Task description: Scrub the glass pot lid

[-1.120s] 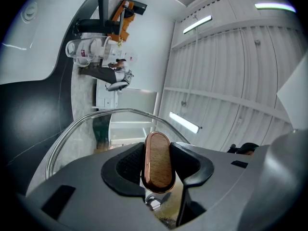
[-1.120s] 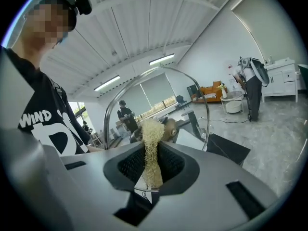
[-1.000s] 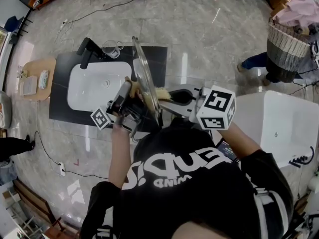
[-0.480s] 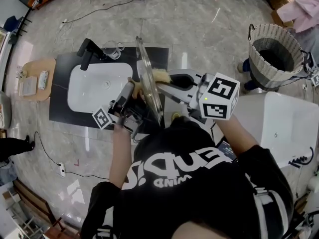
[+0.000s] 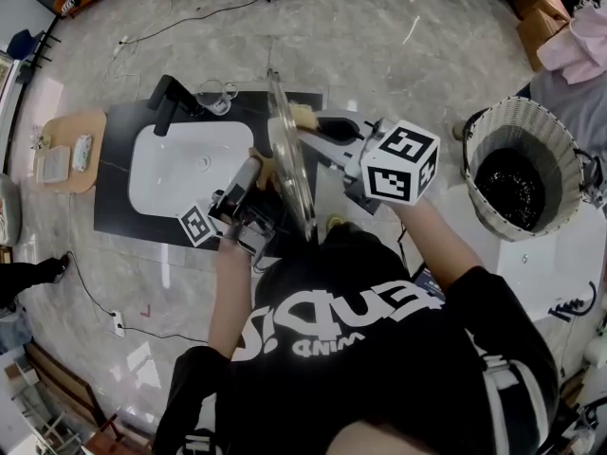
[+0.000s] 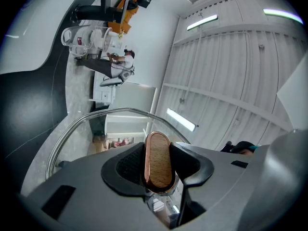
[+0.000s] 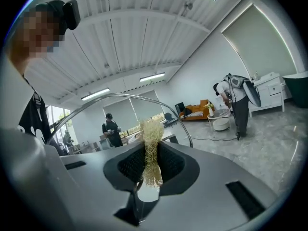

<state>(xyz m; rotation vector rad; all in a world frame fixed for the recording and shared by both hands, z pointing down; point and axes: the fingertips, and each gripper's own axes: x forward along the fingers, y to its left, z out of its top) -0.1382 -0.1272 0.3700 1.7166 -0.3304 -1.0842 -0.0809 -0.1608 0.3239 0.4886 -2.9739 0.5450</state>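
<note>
Above the counter's (image 5: 116, 136) right edge, beside the sink (image 5: 180, 164), your left gripper (image 5: 252, 172) has its jaws clamped on the wooden knob (image 6: 158, 161) and holds the glass pot lid (image 5: 285, 154) on edge. Your right gripper (image 5: 309, 121) has its jaws pinched on a fibrous scrubber (image 7: 151, 150) against the lid's underside, near the top. Scrubbing looks underway; the knob side is likely left.

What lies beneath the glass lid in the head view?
The dark countertop, right of the white sink. The glass lid stands on edge; the strip directly below its rim is covered.
</note>
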